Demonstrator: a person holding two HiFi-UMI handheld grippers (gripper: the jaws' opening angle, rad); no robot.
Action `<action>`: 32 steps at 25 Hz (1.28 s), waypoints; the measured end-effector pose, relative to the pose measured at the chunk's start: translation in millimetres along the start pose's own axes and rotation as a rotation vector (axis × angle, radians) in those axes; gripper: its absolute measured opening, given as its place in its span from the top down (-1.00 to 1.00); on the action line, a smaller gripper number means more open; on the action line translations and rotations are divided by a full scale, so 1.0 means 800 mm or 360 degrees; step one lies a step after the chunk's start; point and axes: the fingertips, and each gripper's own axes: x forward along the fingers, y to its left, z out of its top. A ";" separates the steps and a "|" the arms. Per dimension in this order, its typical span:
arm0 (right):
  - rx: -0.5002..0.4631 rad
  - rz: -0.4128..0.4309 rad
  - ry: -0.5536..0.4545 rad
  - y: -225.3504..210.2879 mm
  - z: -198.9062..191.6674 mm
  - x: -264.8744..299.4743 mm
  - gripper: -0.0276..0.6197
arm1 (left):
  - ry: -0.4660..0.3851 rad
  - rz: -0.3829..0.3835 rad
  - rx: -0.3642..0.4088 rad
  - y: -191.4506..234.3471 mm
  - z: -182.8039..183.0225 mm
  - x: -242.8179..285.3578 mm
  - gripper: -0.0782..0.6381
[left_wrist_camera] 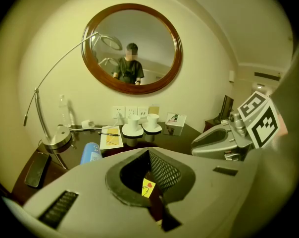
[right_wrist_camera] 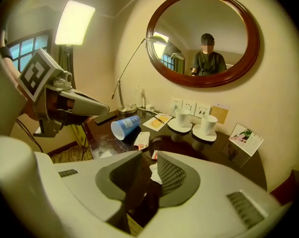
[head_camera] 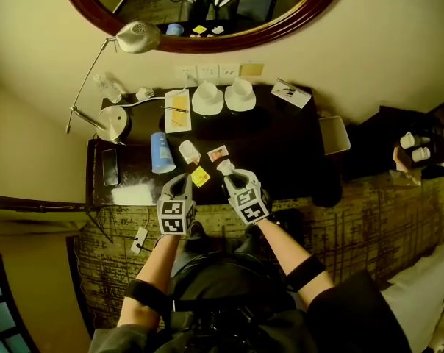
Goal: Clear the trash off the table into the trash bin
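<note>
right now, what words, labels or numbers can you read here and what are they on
None can be read.
blue cup: pale label, too blurred.
yellow packet: red heart and a doodle, no legible words.
stand-up card: plant picture, print too small.

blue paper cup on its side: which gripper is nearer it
Left. The left gripper is just beside the blue paper cup's near end; the right gripper is farther right.

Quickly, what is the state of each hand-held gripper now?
Left hand-held gripper: closed, seemingly empty.
Right hand-held gripper: open around crumpled white paper.
</note>
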 end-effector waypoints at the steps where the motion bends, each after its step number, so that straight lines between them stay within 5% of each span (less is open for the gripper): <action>1: -0.0017 0.0007 0.0028 -0.003 -0.005 0.008 0.41 | 0.0008 -0.0002 -0.0006 0.000 -0.002 0.001 0.77; 5: -0.0058 0.0060 0.0189 -0.013 -0.035 0.044 0.02 | 0.0052 -0.0016 -0.0025 -0.001 -0.014 0.008 0.77; 13: -0.0113 0.0086 0.0456 -0.043 -0.096 0.113 -0.04 | 0.0111 0.0006 -0.0054 0.014 -0.036 0.023 0.77; 23: -0.0130 0.0159 0.0600 -0.047 -0.126 0.167 -0.03 | 0.0093 0.0062 -0.0070 0.034 -0.036 0.035 0.77; 27: -0.0151 0.0190 0.0649 -0.038 -0.133 0.168 0.17 | 0.0093 0.0037 -0.0087 0.031 -0.037 0.030 0.77; 32: -0.0192 0.0126 0.0628 -0.045 -0.129 0.161 0.76 | 0.0084 0.0061 -0.0094 0.036 -0.042 0.024 0.77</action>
